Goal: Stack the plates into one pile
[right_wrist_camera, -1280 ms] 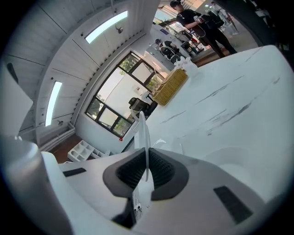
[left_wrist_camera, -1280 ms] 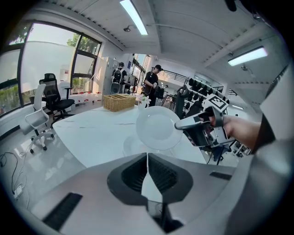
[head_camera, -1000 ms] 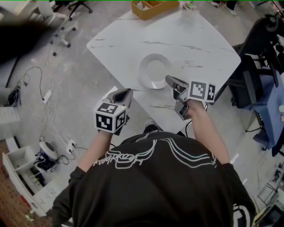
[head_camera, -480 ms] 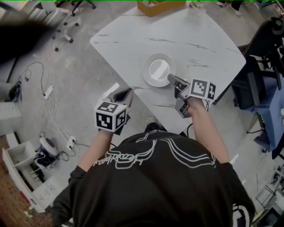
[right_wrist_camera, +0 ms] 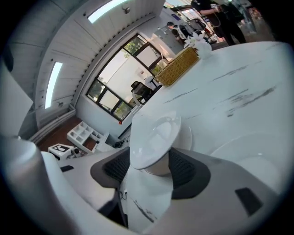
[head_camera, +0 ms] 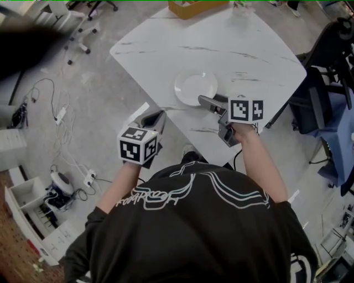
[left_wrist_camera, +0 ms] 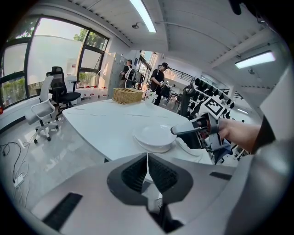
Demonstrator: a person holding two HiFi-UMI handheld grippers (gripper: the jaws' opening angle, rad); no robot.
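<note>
Shifted a little leftward along the near rim since 1 second ago: right gripper (head_camera: 206, 101), clamped tight then, jaws opening now. Between them the near edge of the pile of plates (head_camera: 194, 87), ribbed black pads standing off either side without pressing.

Round, glossy white, shallow with a raised lip; at least 2 layers in the left gripper view, top plate (left_wrist_camera: 155, 134) sitting flat on a deeper one. Placed toward the near side of the table (head_camera: 249, 50), close to its edge.

Smooth white tabletop with thin grey veins like marble, corners rounded. At the far edge, a woven straw-coloured basket (head_camera: 196, 8), rectangular.

Left gripper (head_camera: 156, 115) held off the table's near-left edge, above the grey floor (head_camera: 99, 88), well apart from the pile. Fingers pressed together into 1 thin seam, nothing between them, aimed toward the table.
</note>
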